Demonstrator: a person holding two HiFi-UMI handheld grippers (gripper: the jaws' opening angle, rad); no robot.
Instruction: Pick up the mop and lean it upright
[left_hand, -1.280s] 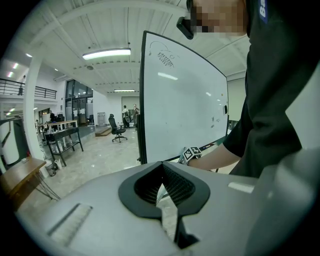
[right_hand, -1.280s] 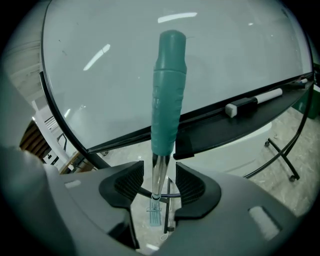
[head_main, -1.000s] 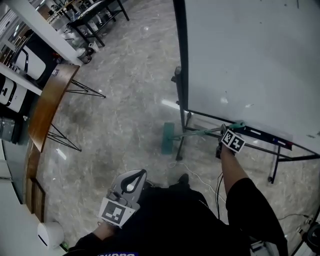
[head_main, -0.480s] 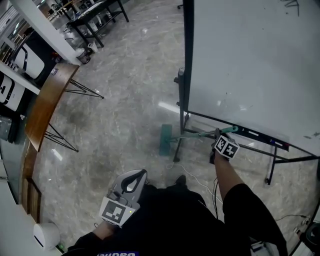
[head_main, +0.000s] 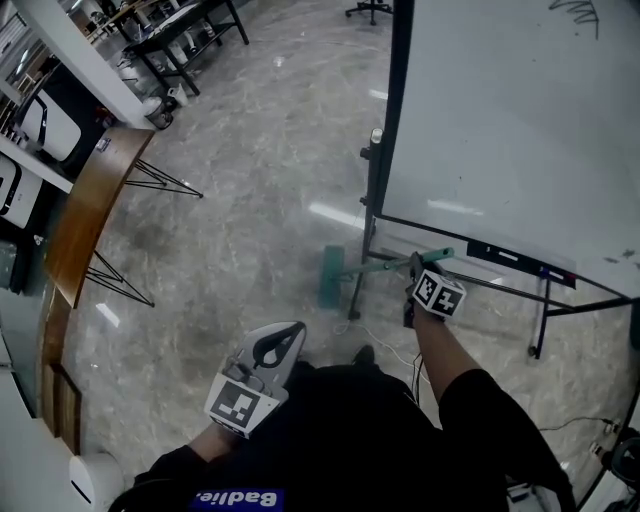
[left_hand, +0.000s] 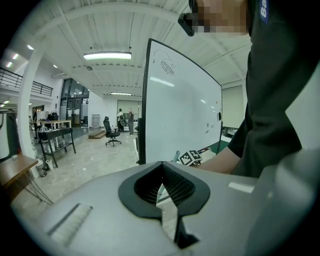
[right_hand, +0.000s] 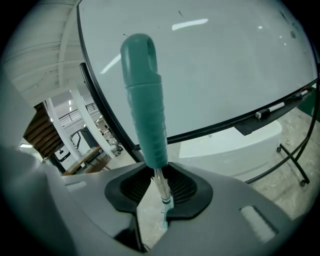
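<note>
Grey marbled floor (head_main: 250, 200), big open workshop. In the head view there is one whiteboard (head_main: 500, 120) on a stand at 1–2 o'clock and one wood table (head_main: 95, 205) at 9.

One mop (head_main: 333, 278): teal head on the floor near centre, beside the stand's foot, shaft running toward 3 o'clock.

Two grippers. Right gripper (head_main: 415, 265) is at 4 o'clock, arm stretched forward, clenched on the mop's metal shaft just below the teal grip. Left gripper (head_main: 280, 340) is at 7 o'clock, held close to the torso, jaws together with nothing between them.
</note>
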